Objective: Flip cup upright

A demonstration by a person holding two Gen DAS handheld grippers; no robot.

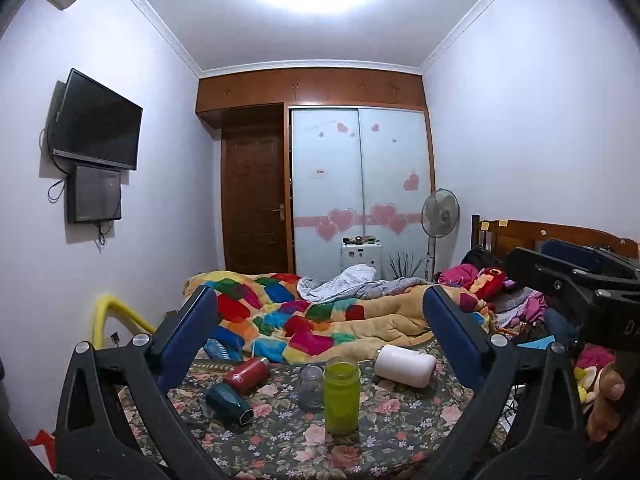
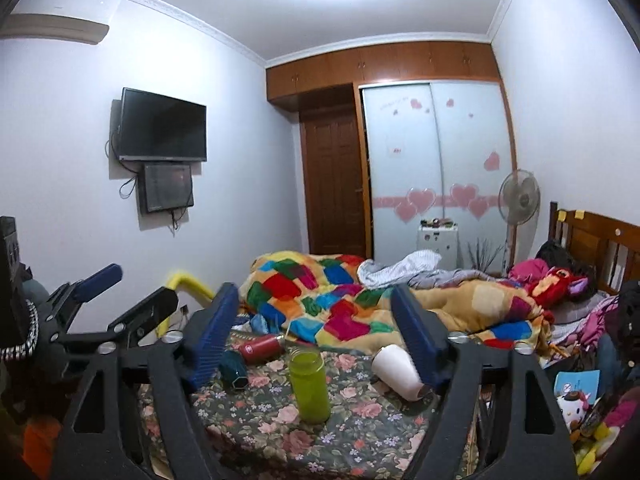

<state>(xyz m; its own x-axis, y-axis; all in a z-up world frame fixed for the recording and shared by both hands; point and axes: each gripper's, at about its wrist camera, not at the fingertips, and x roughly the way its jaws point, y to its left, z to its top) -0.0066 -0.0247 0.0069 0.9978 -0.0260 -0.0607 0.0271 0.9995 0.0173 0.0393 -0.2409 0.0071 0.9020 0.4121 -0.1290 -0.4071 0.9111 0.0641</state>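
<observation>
White cup (image 1: 405, 365) lies on its side at the right of the floral tablecloth (image 1: 280, 432), its far end hidden behind the right gripper's (image 2: 314, 322) blue pad in the right wrist view. Beside it a green bottle (image 1: 341, 396) and clear jar (image 1: 311, 387) stand upright, while a red bottle (image 1: 246, 374) and teal cup (image 1: 229, 399) lie tipped before a patchwork quilt (image 1: 320, 320). Left gripper (image 1: 320, 312) and right gripper hover spread wide, holding nothing

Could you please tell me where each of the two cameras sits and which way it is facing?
Left wrist: on the left gripper, facing across the floral table and bed toward the wardrobe; its open jaws, the right gripper and a hand show.
Right wrist: on the right gripper, facing likewise; its open jaws and the left gripper at left show.
Shared: green cup upright, white cup lying down.
</observation>
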